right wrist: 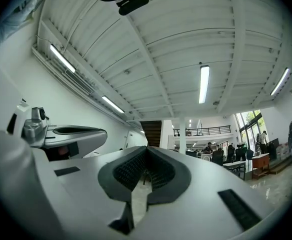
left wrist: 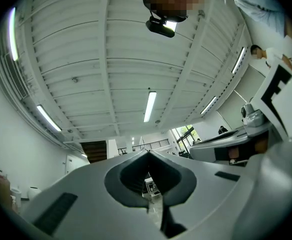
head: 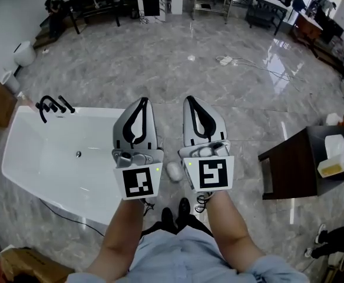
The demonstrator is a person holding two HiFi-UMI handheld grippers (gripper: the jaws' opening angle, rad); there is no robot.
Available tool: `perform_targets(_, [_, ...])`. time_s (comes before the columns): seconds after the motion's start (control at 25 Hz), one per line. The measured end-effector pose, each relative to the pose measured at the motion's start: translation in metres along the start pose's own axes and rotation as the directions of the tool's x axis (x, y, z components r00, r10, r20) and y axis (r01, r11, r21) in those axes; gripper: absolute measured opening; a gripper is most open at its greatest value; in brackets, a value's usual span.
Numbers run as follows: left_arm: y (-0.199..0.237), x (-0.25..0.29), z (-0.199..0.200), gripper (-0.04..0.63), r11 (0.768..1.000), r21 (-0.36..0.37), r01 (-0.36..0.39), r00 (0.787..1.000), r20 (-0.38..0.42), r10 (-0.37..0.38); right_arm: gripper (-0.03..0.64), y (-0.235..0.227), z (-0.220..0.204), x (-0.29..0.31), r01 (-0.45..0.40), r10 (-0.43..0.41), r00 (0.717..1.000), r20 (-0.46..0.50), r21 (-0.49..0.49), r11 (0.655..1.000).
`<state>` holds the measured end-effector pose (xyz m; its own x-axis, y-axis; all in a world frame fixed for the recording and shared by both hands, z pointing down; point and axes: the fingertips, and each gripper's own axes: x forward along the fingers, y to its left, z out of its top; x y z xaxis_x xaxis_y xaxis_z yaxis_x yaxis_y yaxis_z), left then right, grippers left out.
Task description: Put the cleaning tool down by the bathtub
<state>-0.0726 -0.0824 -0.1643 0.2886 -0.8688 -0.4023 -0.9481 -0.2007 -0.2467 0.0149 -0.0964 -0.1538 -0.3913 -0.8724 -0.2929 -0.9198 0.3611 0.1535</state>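
Note:
The white bathtub (head: 25,158) stands at the left on the marble floor, with a black faucet (head: 53,106) on its far rim. A small whitish object (head: 173,171), apparently the cleaning tool, lies on the floor just off the tub's right side, partly hidden between my grippers. My left gripper (head: 143,101) and right gripper (head: 188,99) are held side by side high above the floor, both shut and empty. In the gripper views the left gripper (left wrist: 148,154) and right gripper (right wrist: 147,148) point up toward the ceiling, tips together.
A dark low table (head: 290,164) with white containers (head: 336,149) stands at the right. A cardboard box (head: 27,264) sits at the lower left. A cable and plug (head: 226,59) lie on the far floor. Desks line the back wall.

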Motion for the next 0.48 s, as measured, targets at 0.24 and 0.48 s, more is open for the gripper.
perform_targets(0.24, [-0.006,-0.004,0.011,0.015,1.0,-0.003,-0.011,1.0,0.007,0.011,0.012,-0.005,0.02,-0.01,0.01,-0.009,0.999,0.042,-0.023,1.0])
perform_targets(0.48, [-0.001,-0.003,0.023,0.015,1.0,0.006,-0.021,1.0,0.019,0.021,0.012,-0.003,0.031,-0.009,0.007,-0.006,0.999,0.046,-0.027,1.0])
